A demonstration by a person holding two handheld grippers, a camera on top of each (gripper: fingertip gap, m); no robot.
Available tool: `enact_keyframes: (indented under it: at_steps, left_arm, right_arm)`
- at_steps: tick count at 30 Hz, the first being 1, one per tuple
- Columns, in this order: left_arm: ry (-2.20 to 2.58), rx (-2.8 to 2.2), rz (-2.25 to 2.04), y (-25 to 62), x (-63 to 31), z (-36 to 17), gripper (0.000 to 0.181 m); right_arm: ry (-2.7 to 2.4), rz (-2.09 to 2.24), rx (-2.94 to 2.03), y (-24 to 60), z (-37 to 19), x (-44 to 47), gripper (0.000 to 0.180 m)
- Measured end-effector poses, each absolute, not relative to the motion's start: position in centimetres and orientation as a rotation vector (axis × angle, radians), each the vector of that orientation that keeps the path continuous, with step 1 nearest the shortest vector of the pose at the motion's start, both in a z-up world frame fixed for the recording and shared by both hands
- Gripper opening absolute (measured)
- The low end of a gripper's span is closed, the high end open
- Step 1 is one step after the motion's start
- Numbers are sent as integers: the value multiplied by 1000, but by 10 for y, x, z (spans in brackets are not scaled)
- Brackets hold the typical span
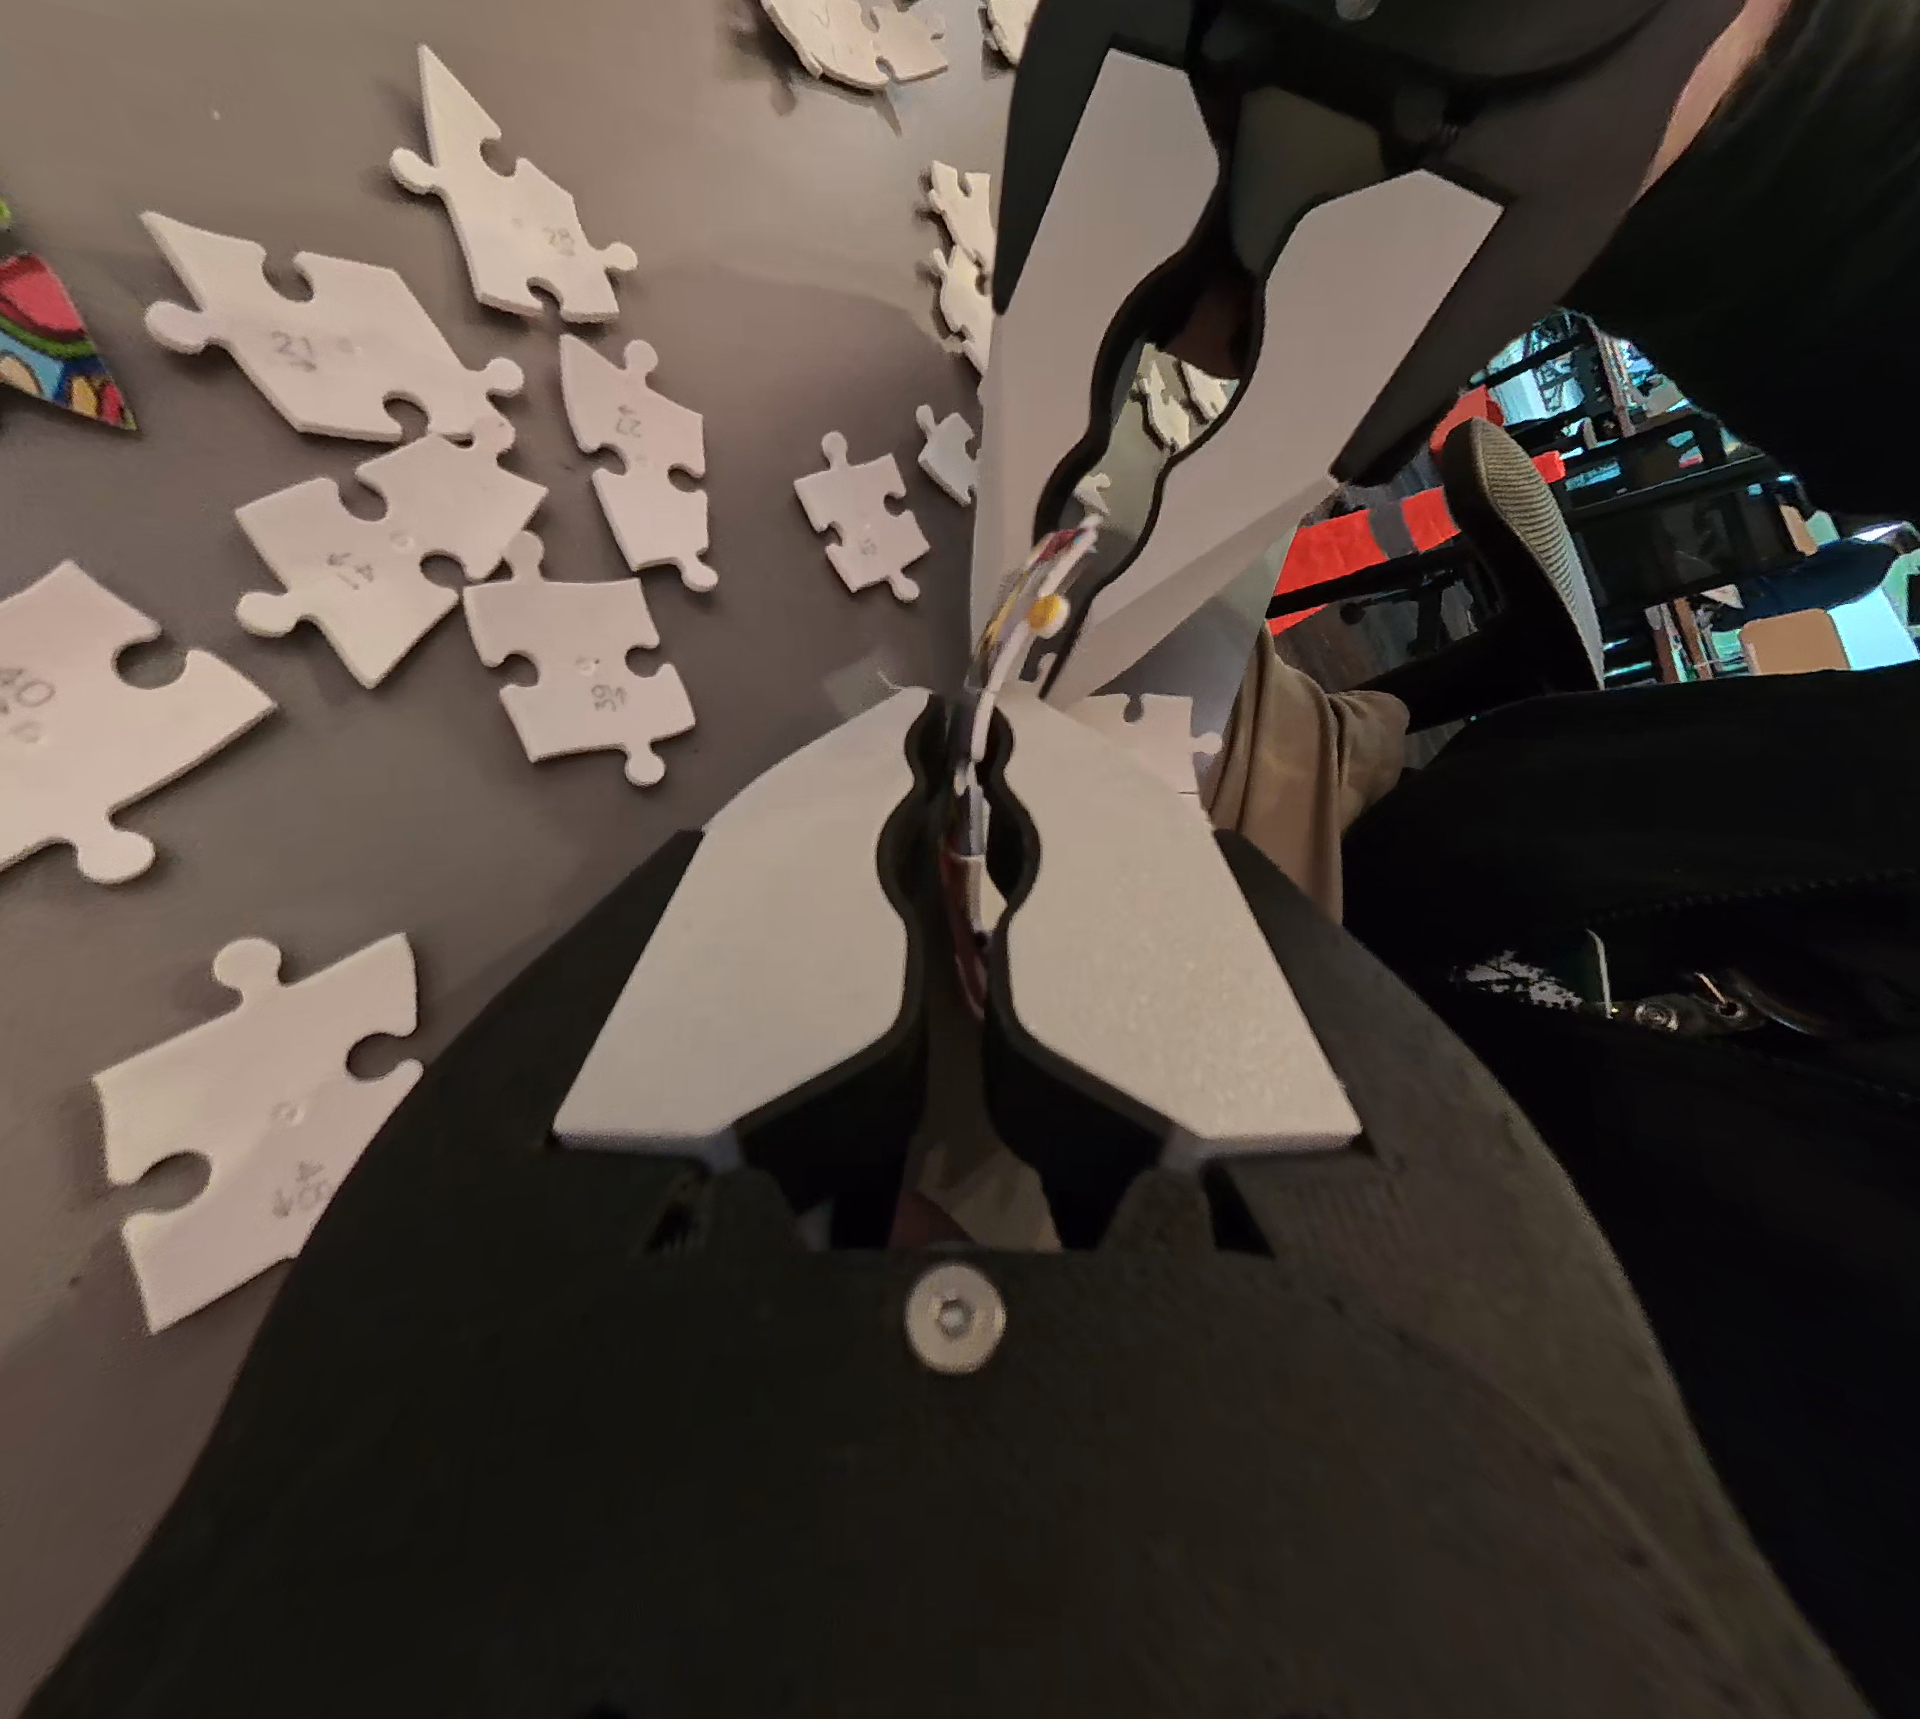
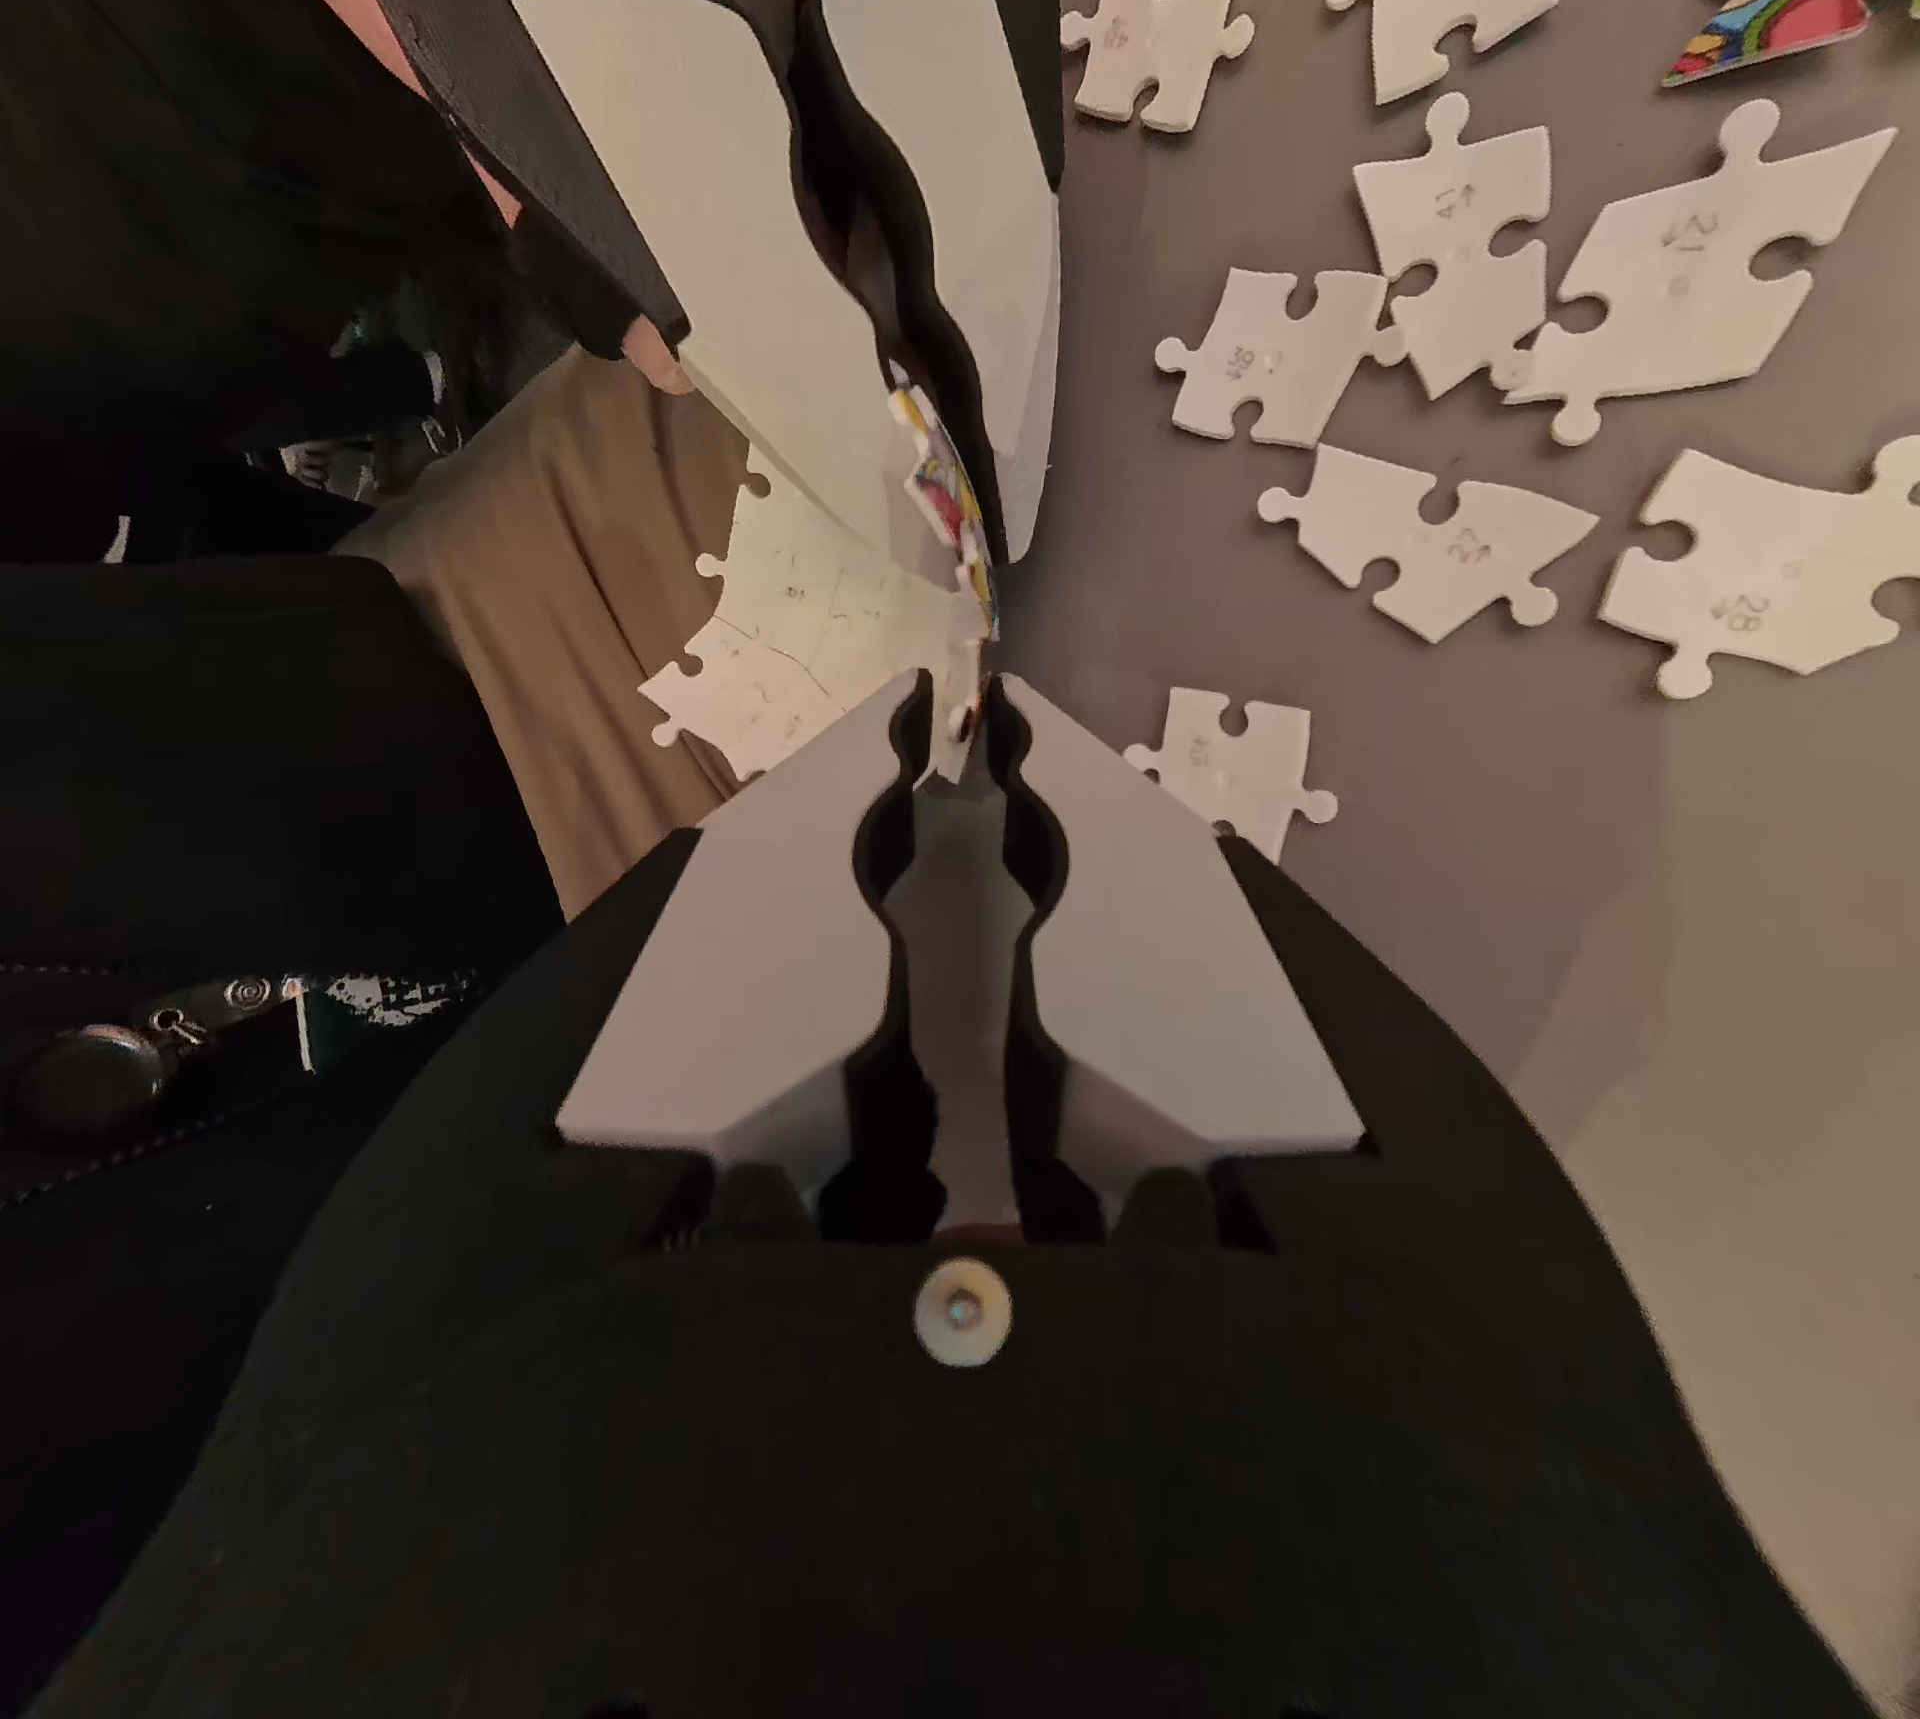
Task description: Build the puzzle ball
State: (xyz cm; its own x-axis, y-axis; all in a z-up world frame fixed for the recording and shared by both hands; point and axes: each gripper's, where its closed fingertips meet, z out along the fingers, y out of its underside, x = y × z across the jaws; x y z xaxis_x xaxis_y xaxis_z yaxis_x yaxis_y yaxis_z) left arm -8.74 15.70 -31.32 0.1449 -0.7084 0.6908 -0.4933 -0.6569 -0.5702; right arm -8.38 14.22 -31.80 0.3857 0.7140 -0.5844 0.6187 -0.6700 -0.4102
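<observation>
- Left wrist view: my left tool (image 1: 971,724) pinches the edge of the curved puzzle section (image 1: 1023,630), seen edge-on with its coloured print showing. My right tool (image 1: 1049,630) comes in from above, facing mine, and nips the same section at its tips.
- The grey tabletop (image 1: 260,7) carries loose white pieces (image 1: 416,516) lying blank side up, one colourful piece (image 1: 52,350) at the left edge, and a joined white arc (image 1: 831,17) farther off.
- Beyond the tabletop edge: a chair (image 1: 1527,547) and shelving.
- Right wrist view: my right tool (image 2: 961,713) grips the section's (image 2: 800,641) rim; its white inner face fans out to the left. My left tool (image 2: 966,516) clamps it from above.
- More white pieces (image 2: 1444,557) lie scattered on the tabletop (image 2: 1558,942).
</observation>
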Motion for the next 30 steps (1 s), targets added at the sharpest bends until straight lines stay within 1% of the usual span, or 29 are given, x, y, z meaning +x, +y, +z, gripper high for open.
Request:
enact_keyframes:
  at_steps: [2, 11, 14, 15, 16, 17, 18, 26, 30]
  left_arm:
    - [1180, -2203, -1524, 157, -87, -312, 6]
    - [1175, -2171, -1546, 157, -87, -307, 8]
    - [1205, -2156, -1555, 153, -84, -307, 16]
    - [1221, -2154, -1547, 152, -83, -307, 17]
    - [1231, -2155, -1540, 151, -82, -309, 15]
    - [1229, -2159, -1528, 151, -82, -310, 9]
    - [1228, -2163, -1522, 152, -82, -310, 7]
    - [1195, -2151, -1588, 153, -83, -305, 7]
    - [1218, -2138, -1597, 150, -83, -304, 6]
  right_arm:
    - [-1188, 1154, -2511, 143, -320, -84, 1]
    - [-1097, 1241, -2512, 144, -317, -85, 0]
    - [-1098, 1243, -2512, 143, -317, -87, 0]
    - [-1098, 1246, -2511, 143, -317, -88, 0]
    - [-1097, 1249, -2509, 143, -316, -89, 0]
    - [-1098, 1250, -2508, 143, -316, -89, 0]
    - [-1099, 1248, -2508, 143, -316, -89, 0]
    - [-1097, 1287, -2493, 143, -310, -89, 0]
    - [-1051, 1375, -2518, 140, -309, -90, 0]
